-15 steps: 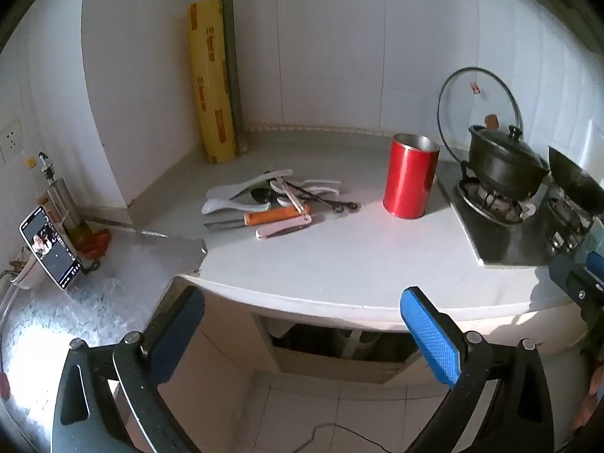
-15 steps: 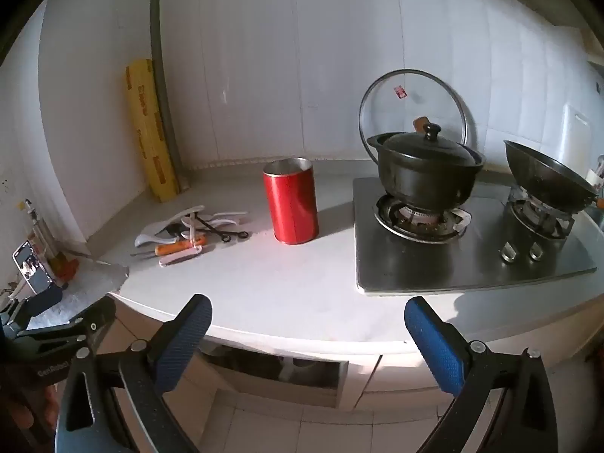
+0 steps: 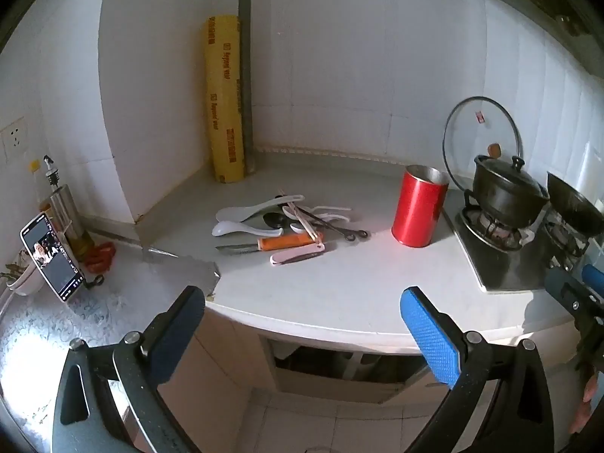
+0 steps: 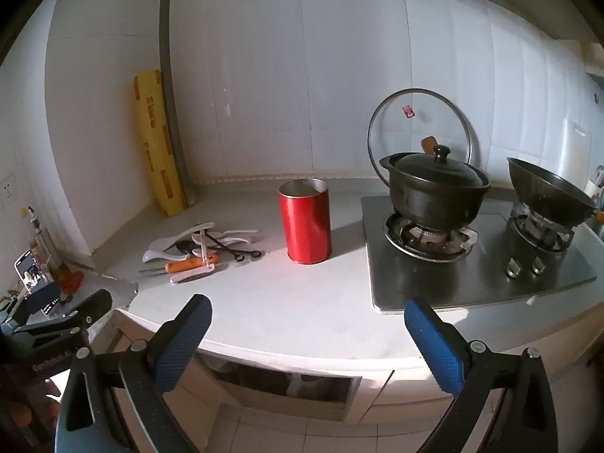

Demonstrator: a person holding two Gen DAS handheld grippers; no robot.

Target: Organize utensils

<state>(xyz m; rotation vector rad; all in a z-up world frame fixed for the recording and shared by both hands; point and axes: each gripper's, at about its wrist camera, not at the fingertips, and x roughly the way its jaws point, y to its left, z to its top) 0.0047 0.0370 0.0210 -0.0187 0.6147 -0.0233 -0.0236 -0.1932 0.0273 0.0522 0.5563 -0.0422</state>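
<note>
Both tongs gape wide and empty short of the counter (image 3: 339,294). From the left tongs (image 3: 302,334), the nearer pair, the utensil heap (image 3: 287,226) lies at twelve o'clock, long axes mostly left-right; red canister (image 3: 417,207) at one.

White tiled walls (image 4: 339,75), pale countertop (image 4: 287,302), tiled floor (image 3: 321,426), sunlit.

We see a yellow roll of wrap (image 3: 223,102) standing upright in the wall corner. A black pot (image 4: 436,188) with its lid sits on the stove (image 4: 475,279), a glass lid (image 4: 419,124) leans behind it, and a phone (image 3: 51,256) stands at the left.
</note>
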